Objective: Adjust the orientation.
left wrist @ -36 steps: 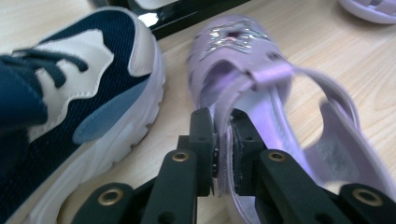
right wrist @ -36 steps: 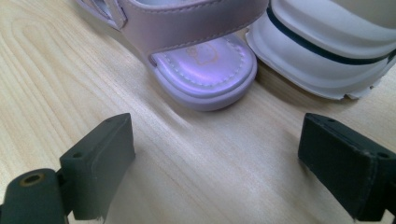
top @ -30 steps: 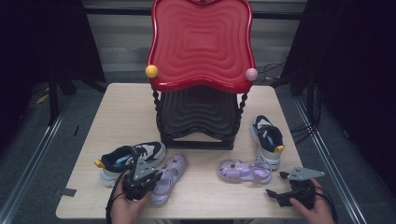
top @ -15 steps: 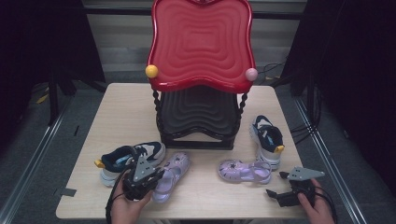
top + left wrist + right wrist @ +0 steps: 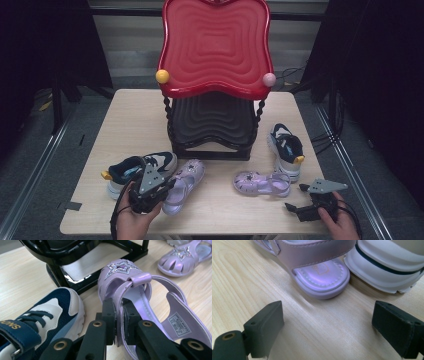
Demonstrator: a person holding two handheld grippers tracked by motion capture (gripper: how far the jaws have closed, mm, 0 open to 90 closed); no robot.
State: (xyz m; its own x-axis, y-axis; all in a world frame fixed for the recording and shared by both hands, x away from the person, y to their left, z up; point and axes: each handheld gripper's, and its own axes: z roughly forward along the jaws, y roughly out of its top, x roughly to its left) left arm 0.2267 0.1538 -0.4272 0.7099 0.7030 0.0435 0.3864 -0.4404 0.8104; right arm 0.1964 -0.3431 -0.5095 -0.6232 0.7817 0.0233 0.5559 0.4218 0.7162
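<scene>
My left gripper (image 5: 119,322) clamps the lilac sandal's (image 5: 140,290) side strap near the table's (image 5: 135,125) front edge; my right gripper (image 5: 329,327) sits with jaws apart.

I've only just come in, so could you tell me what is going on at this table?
A person is handling children's shoes in front of a red and black two-tier rack. The left hand-held gripper is shut on the side edge of a purple sandal, next to a navy sneaker. The right hand-held gripper is open above the table, just short of the heel of the second purple sandal, with the other sneaker beside that.
</scene>
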